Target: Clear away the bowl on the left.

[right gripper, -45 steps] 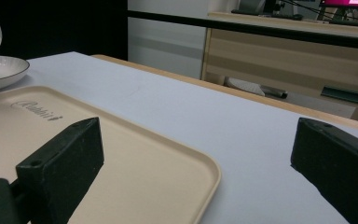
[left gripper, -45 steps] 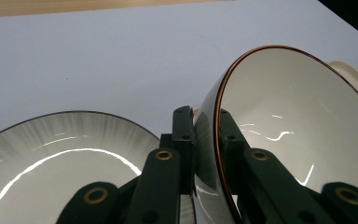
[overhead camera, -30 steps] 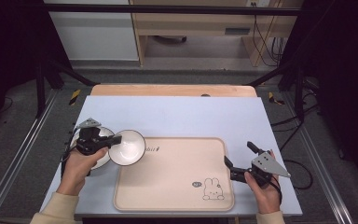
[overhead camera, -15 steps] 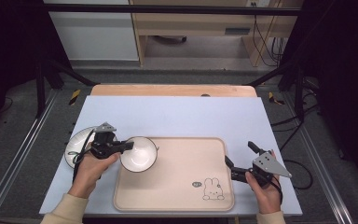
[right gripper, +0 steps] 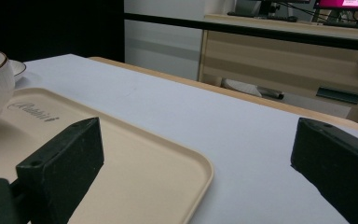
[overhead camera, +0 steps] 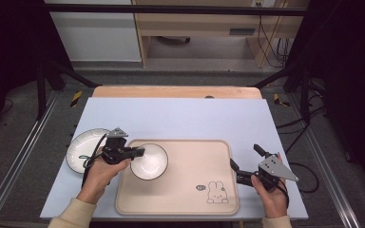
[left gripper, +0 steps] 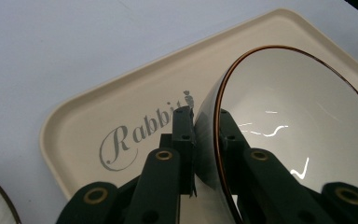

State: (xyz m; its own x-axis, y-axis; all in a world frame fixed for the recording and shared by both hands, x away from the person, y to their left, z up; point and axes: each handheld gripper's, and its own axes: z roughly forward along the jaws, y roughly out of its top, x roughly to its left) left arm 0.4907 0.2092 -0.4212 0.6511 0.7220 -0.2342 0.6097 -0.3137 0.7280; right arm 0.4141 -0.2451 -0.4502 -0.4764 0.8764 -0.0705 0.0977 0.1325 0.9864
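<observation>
The left tool (overhead camera: pixel 138 153) is held in the person's left hand (overhead camera: pixel 100 172), with the forearm coming up from the bottom edge and slanting inward; its jaws point toward the right of the high view and are clamped tight on the rim of a bowl (overhead camera: pixel 148 161), one jaw inside the wall and one outside. The right tool (overhead camera: pixel 245 163) sits in the right hand (overhead camera: pixel 270 190) near the table's right front corner, its two jaws spread wide apart with nothing between them.
</observation>
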